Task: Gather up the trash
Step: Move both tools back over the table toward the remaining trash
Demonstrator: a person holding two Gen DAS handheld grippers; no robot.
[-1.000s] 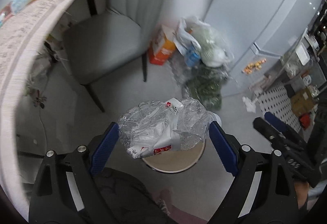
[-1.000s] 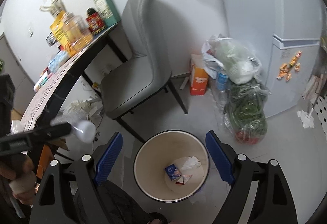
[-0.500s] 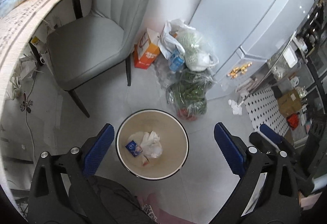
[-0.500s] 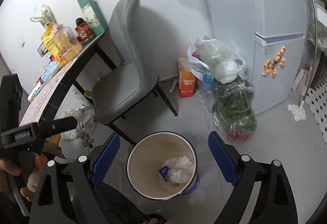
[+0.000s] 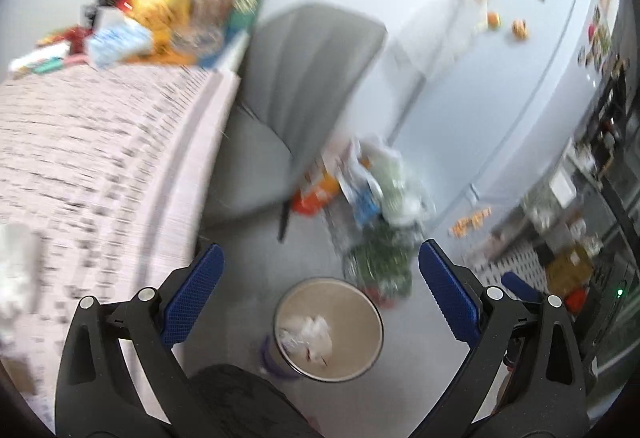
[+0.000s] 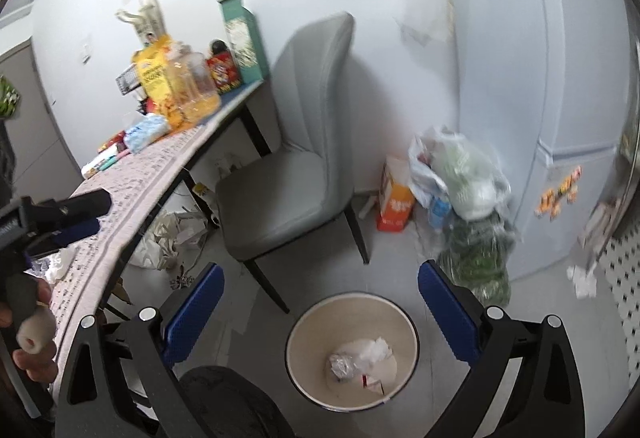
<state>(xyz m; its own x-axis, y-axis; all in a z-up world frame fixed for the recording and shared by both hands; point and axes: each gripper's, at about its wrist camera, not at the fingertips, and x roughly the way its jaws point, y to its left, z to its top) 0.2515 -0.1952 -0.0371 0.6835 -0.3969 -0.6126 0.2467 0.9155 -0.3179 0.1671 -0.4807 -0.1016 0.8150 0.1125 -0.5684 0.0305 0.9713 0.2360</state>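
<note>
Beige bin (image 6: 352, 350) beside grey chair (image 6: 288, 174), bags (image 6: 464, 174) behind, both claws (image 5: 318, 290) (image 6: 320, 302) spread, empty.

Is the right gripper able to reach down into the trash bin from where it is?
Probably yes. The right gripper is open and holds nothing, and the trash bin sits on the floor below, between its fingers, with its mouth uncovered. The gray chair stands off to the side, not in the path.

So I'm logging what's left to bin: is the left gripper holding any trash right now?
No, the left gripper is open with nothing between its blue pads, and the crumpled plastic lies inside the trash bin below.
</note>
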